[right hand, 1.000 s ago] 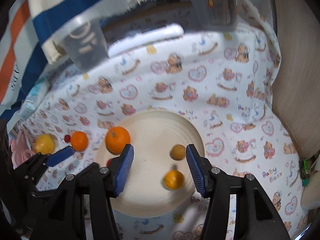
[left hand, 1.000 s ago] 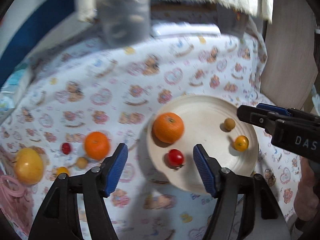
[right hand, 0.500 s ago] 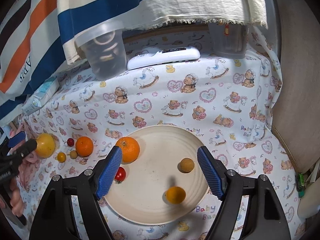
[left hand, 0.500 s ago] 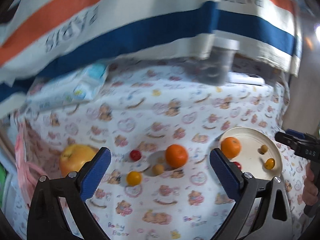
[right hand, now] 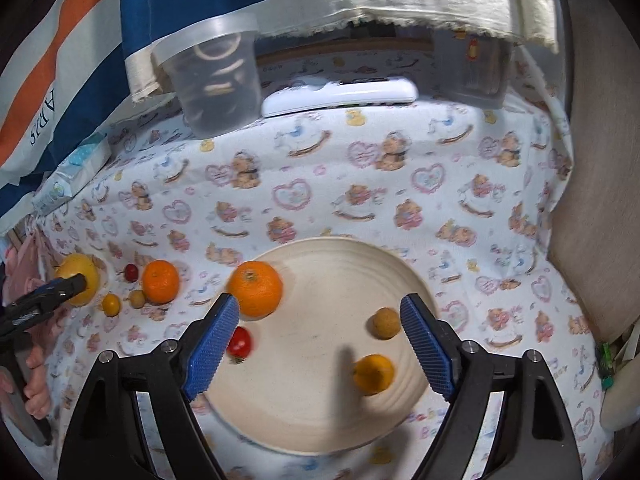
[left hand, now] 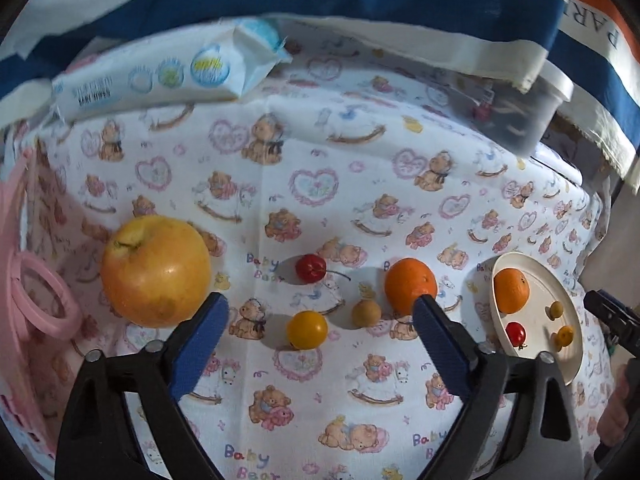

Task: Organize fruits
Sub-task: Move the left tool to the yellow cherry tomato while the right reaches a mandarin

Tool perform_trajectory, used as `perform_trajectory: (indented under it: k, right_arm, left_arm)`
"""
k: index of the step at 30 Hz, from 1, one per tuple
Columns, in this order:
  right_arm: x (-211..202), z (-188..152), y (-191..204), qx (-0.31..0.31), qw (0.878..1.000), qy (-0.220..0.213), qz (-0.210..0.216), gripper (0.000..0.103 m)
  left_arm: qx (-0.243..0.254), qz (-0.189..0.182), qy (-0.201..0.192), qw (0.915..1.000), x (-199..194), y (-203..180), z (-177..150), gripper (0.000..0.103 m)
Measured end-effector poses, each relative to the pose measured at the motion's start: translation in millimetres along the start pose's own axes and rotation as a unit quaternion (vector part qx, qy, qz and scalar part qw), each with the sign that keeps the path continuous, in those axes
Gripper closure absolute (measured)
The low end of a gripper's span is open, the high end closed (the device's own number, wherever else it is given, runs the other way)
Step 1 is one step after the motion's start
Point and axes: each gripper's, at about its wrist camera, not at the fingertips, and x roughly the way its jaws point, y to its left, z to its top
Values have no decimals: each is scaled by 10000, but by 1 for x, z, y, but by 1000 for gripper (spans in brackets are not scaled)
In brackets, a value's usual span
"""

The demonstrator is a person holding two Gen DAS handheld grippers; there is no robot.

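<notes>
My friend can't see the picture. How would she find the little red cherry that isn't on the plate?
Start at the big yellow apple on the teddy-bear cloth, left of the plate. The cherry lies between that apple and the loose orange. It is the only red fruit off the plate, with a thin stem.

- We read "Baby Bear" printed again and again on the tablecloth (left hand: pixel 264 268).
- We see "PAR" on the striped cloth (left hand: pixel 600 32).
- The wipes pack's (left hand: pixel 160 76) print stays unreadable to us.

Wipes pack (left hand: pixel 160 76), remote (right hand: pixel 340 96), plastic tubs (right hand: pixel 216 80).
</notes>
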Motion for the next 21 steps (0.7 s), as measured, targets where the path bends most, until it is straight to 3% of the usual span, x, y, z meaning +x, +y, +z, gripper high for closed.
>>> perform_trajectory:
  k: [3,8,12,16,21]
  right_arm:
    - [-2,5,17,-109,9999,9,-39,19]
    - [-5,14,51,-267,9996,-28,117,19]
    - [-1,21,86,-398,9989,-13,258,19]
    - [5,25,115,-569,9979,-11,293,19]
    - [15,28,144,-669,9974,-52,269,19]
  left_arm:
    - [-165,-107,169,9997,9,5,-1,22]
    - [-139,159,207,9996,24,7,-5,31]
    - [-131,174,518,9984,42,8,-12,45]
    - [-221,131,696,9972,51,11,-15,50]
    - [-115,426,677,9967,61,10,-20,59]
